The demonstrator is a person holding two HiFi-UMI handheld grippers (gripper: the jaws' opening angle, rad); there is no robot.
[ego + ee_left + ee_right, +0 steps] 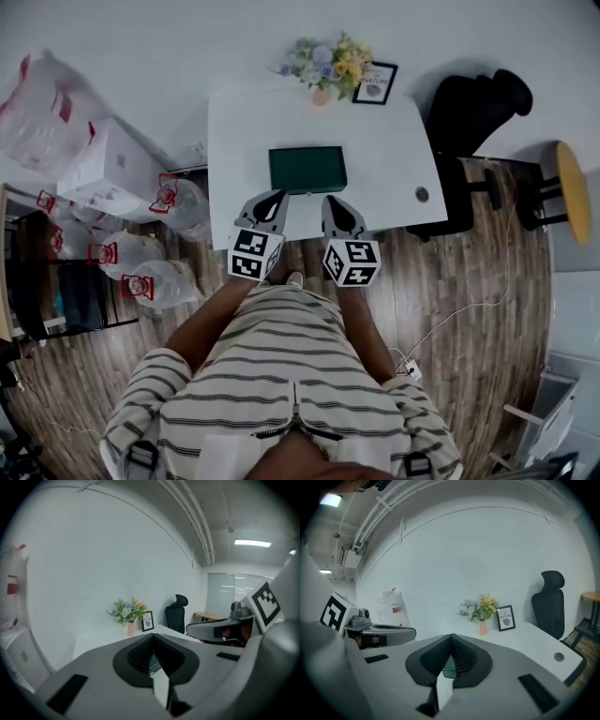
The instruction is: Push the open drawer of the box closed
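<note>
Framed picture (506, 618) on bench (534, 638): word "NATURE" legible; smaller line above it too small to read

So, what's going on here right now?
A person in a striped shirt stands at the white table, holding the left hand-held gripper and the right hand-held gripper side by side over its near edge. Both are shut and empty, pointing toward the green box. Neither touches it. Whether its drawer is open can't be made out.

Ahead of your left gripper (274, 197) the box (307, 170) is dark green, the table (239, 131) white; your shirt (281, 366) has dark stripes.
</note>
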